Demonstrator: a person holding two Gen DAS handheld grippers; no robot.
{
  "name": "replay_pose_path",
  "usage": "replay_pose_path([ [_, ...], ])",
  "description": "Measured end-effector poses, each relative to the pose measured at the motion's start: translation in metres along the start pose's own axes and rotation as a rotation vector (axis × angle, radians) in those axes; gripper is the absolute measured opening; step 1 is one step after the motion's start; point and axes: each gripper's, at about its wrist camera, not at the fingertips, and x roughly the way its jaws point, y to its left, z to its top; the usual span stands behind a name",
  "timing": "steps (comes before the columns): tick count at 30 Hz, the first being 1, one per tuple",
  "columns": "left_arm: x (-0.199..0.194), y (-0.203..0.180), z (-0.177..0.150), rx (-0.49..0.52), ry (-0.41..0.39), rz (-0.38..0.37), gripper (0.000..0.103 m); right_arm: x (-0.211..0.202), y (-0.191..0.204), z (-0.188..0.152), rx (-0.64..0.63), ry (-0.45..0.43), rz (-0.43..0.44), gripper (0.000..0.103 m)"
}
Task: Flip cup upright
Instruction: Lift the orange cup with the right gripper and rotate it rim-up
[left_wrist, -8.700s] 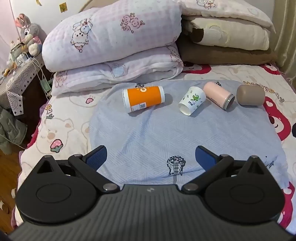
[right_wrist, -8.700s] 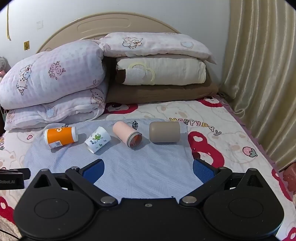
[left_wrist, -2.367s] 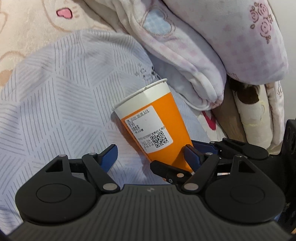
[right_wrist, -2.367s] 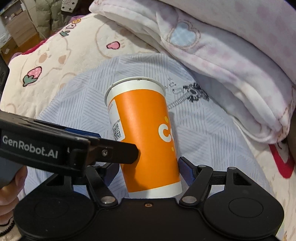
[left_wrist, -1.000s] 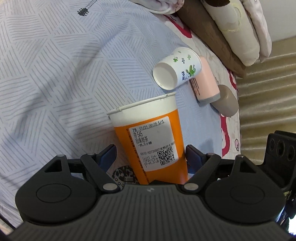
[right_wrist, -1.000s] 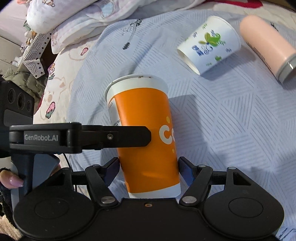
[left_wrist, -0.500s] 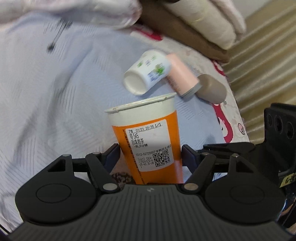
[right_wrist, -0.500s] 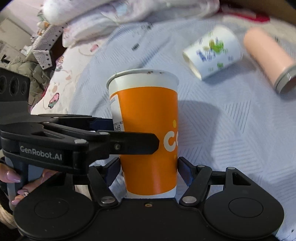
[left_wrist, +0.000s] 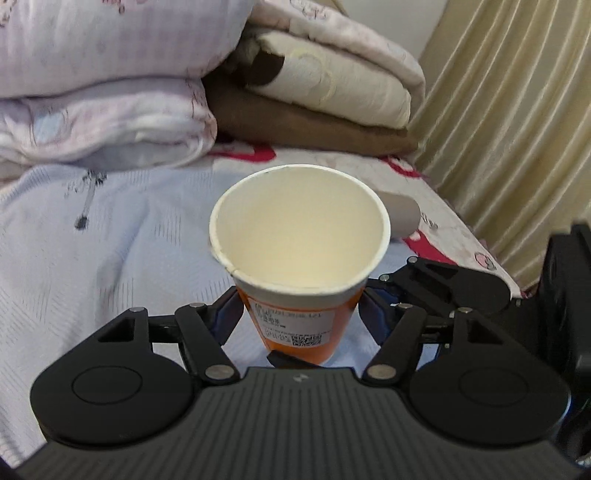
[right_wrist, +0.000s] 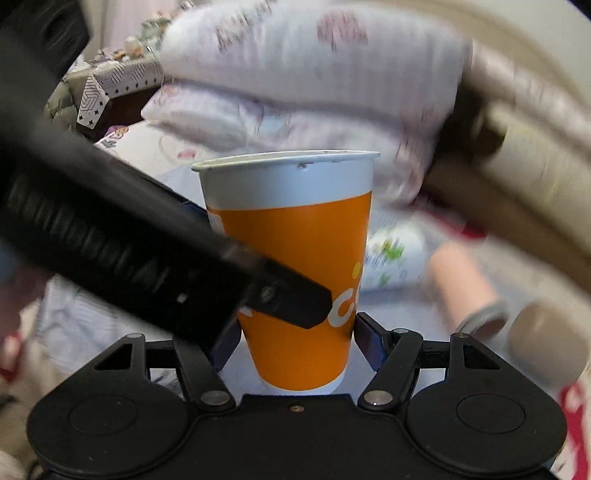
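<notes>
The orange paper cup (left_wrist: 299, 258) with a white rim stands nearly upright, mouth up, over the pale blue cloth (left_wrist: 110, 240). My left gripper (left_wrist: 299, 317) is shut on its lower body. My right gripper (right_wrist: 295, 339) is also shut on the orange cup (right_wrist: 295, 266) near its base, from another side. The left gripper's black body crosses the front of the cup in the right wrist view (right_wrist: 147, 251). The cup's inside is empty.
A white printed cup (right_wrist: 395, 258), a pink cup (right_wrist: 465, 291) and a tan cup (right_wrist: 546, 336) lie on their sides on the bed to the right. Folded quilts and pillows (left_wrist: 110, 92) are stacked behind. A curtain (left_wrist: 517, 110) hangs at the right.
Both grippers have tilted the orange cup up from a slant to nearly upright. The left view now looks down into its mouth.
</notes>
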Motion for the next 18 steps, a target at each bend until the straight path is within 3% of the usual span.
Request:
replay_pose_path([
  [6,0.014,-0.003,-0.004,0.065,-0.059,0.043,0.067,0.018,-0.013,-0.014,0.022,-0.133,-0.010,0.072],
  [18,0.052,-0.003,0.016,0.109,-0.061,0.035,0.068,0.053,-0.049,-0.015,0.140,-0.186,0.012,0.072],
])
